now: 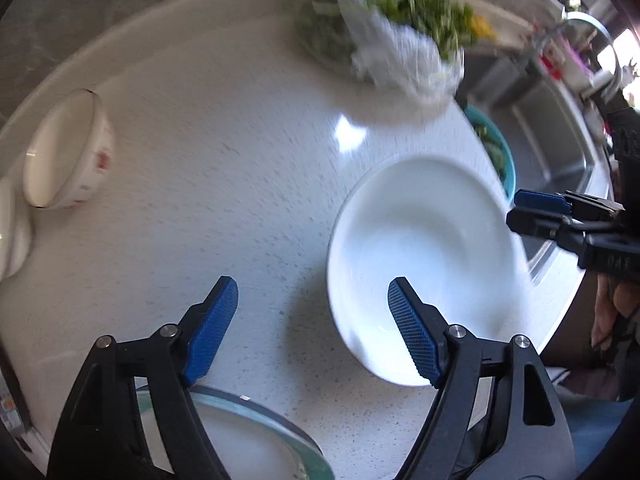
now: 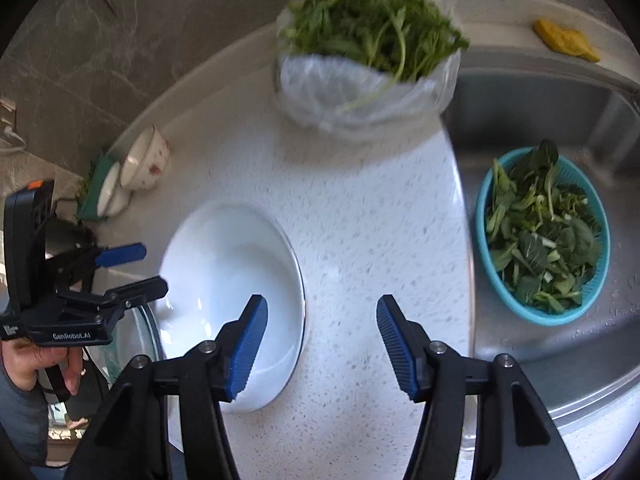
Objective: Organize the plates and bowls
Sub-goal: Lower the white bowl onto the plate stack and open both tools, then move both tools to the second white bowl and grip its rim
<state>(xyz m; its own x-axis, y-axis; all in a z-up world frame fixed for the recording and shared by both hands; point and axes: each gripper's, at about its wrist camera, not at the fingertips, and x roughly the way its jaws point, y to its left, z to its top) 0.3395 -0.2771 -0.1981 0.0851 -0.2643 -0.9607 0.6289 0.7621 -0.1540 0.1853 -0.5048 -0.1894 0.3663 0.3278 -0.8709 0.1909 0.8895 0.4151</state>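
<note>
A white deep plate point(image 1: 420, 248) point(image 2: 224, 264) lies flat on the speckled white counter point(image 1: 240, 160). My left gripper point(image 1: 312, 282) point(image 2: 140, 269) hangs open above the plate's left rim, and its pads touch nothing. My right gripper point(image 2: 320, 300) point(image 1: 522, 212) stands open over the plate's opposite rim, also apart from it. A clear glass plate point(image 1: 256, 420) point(image 2: 140, 340) sits beside the white one, under the left gripper. A small bowl with red marks point(image 1: 68, 152) point(image 2: 146, 160) and a plain white bowl point(image 1: 12, 232) point(image 2: 110, 194) rest near the wall.
A plastic bag of leafy greens point(image 2: 368, 60) point(image 1: 400, 36) stands at the back of the counter. The steel sink point(image 2: 560, 360) holds a blue colander of greens point(image 2: 544, 236). A yellow cloth point(image 2: 566, 42) lies behind the sink. A hand point(image 2: 36, 364) holds the left gripper.
</note>
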